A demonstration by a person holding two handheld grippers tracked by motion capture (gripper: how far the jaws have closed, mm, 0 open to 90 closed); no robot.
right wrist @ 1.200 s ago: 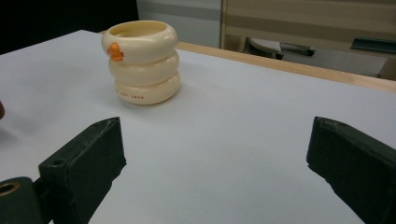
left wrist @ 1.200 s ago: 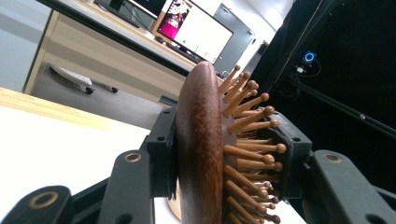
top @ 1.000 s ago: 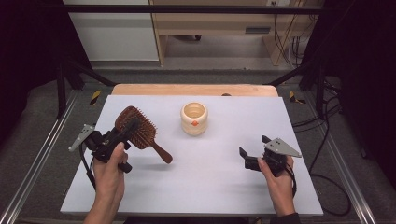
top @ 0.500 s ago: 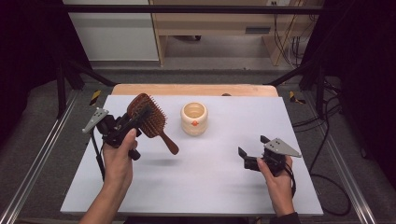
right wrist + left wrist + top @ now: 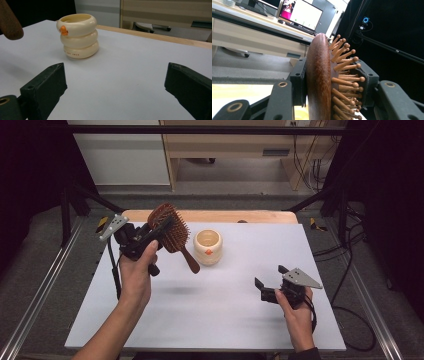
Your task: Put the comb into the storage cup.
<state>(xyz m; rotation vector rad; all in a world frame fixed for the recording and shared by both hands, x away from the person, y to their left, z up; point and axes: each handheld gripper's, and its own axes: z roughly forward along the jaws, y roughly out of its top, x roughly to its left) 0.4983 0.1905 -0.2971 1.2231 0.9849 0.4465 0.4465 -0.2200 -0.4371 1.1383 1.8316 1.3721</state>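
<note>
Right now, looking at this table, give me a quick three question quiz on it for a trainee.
1. True or false: the left gripper is shut on the head of the wooden hairbrush, which is lifted off the table.
2. Which way does the hairbrush handle point in the high view? A) down and toward the cream cup B) straight up C) away to the left
3. Fill in: the right gripper rests low by the table with its jaws ____ and nothing between them.

Key: 1 true; 2 A; 3 open.
</note>
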